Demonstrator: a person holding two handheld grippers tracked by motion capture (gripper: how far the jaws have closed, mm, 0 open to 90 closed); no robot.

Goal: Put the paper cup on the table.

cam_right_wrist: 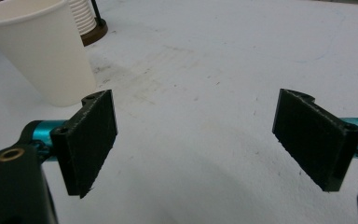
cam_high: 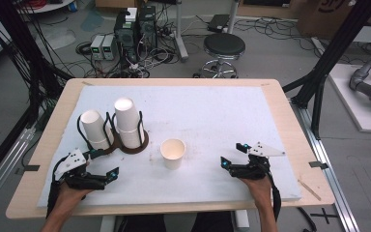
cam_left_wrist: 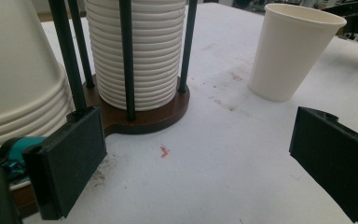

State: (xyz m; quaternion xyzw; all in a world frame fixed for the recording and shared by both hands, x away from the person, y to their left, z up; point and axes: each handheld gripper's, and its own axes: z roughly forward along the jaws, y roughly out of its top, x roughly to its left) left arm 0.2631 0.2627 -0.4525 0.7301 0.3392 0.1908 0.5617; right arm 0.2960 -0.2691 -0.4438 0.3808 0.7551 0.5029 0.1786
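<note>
Standing upright between both grippers: cup (cam_high: 173,153), mouth up. Left gripper (cam_high: 98,167) somewhat nearer, beside cup stacks (cam_high: 127,123). Right gripper (cam_high: 235,155) farther off. Both spread wide, holding nothing.

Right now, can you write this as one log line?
left gripper: open, empty | right gripper: open, empty | single cup: upright, untouched | cup holder: two stacks

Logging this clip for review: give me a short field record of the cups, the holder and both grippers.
loose cup: one paper cup, upright, mouth up, alone on the white mat
stacked cups: two upside-down stacks in the holder
holder: brown base, black rods
left gripper: open, holding nothing
right gripper: open, holding nothing
</note>
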